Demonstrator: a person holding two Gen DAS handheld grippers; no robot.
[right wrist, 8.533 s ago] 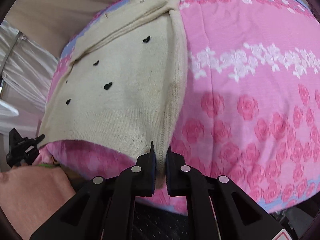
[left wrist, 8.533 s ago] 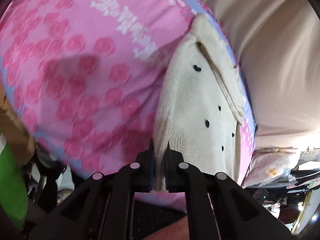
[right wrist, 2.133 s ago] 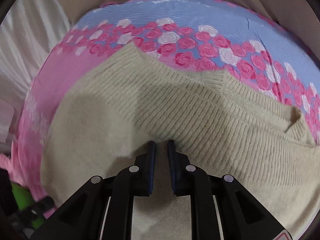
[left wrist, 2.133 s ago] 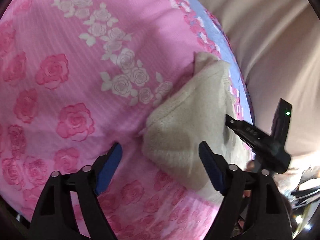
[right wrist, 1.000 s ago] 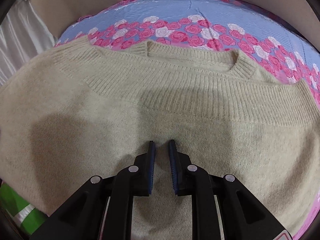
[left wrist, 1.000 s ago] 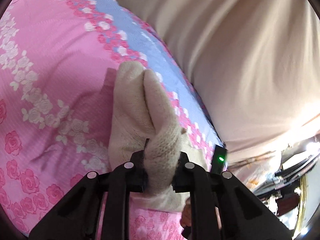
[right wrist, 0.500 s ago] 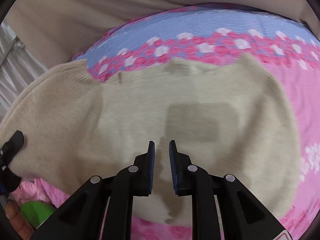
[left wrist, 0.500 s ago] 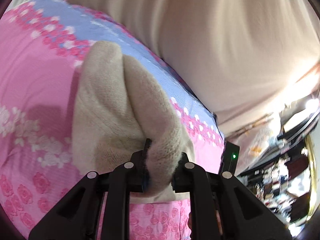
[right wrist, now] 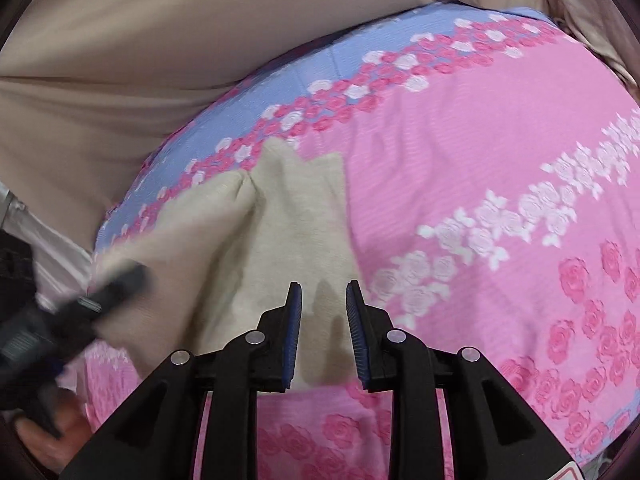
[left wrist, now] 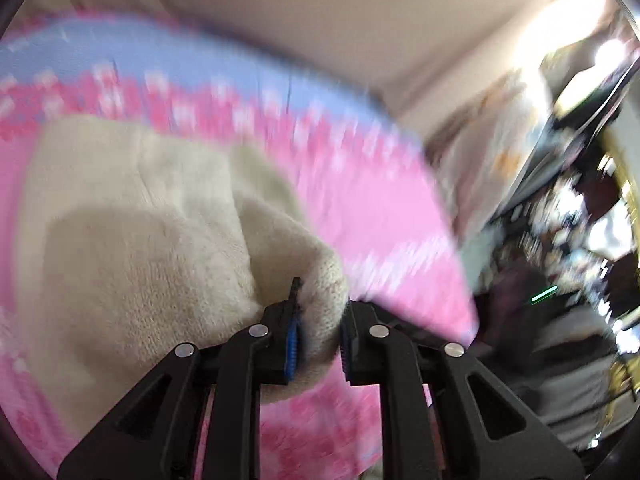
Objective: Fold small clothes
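In the left wrist view, which is blurred, the left gripper (left wrist: 320,312) has its jaws nearly closed and clamped on a thick fold of the cream knitted sweater (left wrist: 132,248). The bunched knit fills the narrow gap between the blue pads, and the rest of the garment spreads away to the left over the pink rose-patterned bedspread (left wrist: 376,216). The sweater lies near the bed's far edge, where the cover turns to a blue band (left wrist: 132,52) against a beige cloth (left wrist: 320,12) behind it. In the right wrist view, the right gripper (right wrist: 322,308) has jaws that have just been opening. They now stand a little apart above the sweater (right wrist: 296,216), and the pads do not press on the knit. The sweater lies folded close to the bed's far-left corner, its top end touching the rose border, while at the left the blurred left gripper (right wrist: 80,304) lifts one side of it.
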